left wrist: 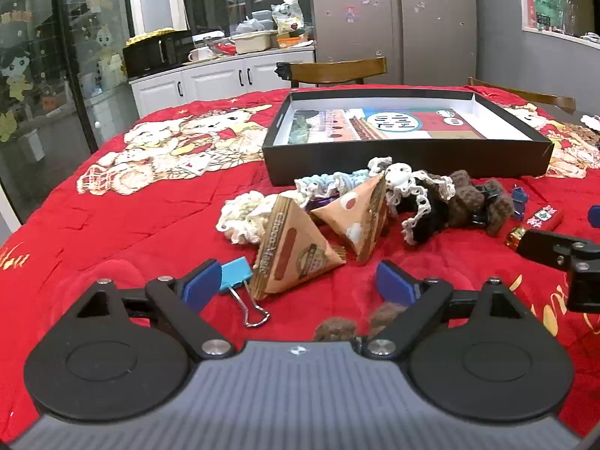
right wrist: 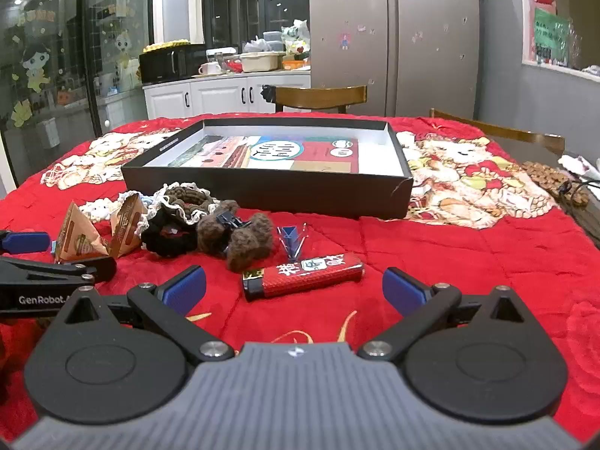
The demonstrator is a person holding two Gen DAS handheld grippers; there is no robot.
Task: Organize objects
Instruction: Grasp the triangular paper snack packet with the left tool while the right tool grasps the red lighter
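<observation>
A black shallow box (left wrist: 408, 159) with a printed sheet inside sits at the back of the red cloth; it also shows in the right wrist view (right wrist: 262, 187). In front of it lie two brown triangular packets (left wrist: 296, 251), crocheted scrunchies (left wrist: 423, 195), a brown fuzzy clip (left wrist: 483, 202), a light blue binder clip (left wrist: 238, 277) and a red lighter (right wrist: 303, 275). My left gripper (left wrist: 300, 285) is open, low over the cloth just before the nearer packet. My right gripper (right wrist: 294, 288) is open, with the lighter between its fingertips' line. A dark blue binder clip (right wrist: 290, 238) stands behind the lighter.
The red cloth with bear prints (right wrist: 468, 262) covers the table. Wooden chairs (right wrist: 318, 99) stand behind it. A brown beaded mat (right wrist: 551, 180) lies at the right edge. My left gripper's arm shows at the left of the right wrist view (right wrist: 45, 273).
</observation>
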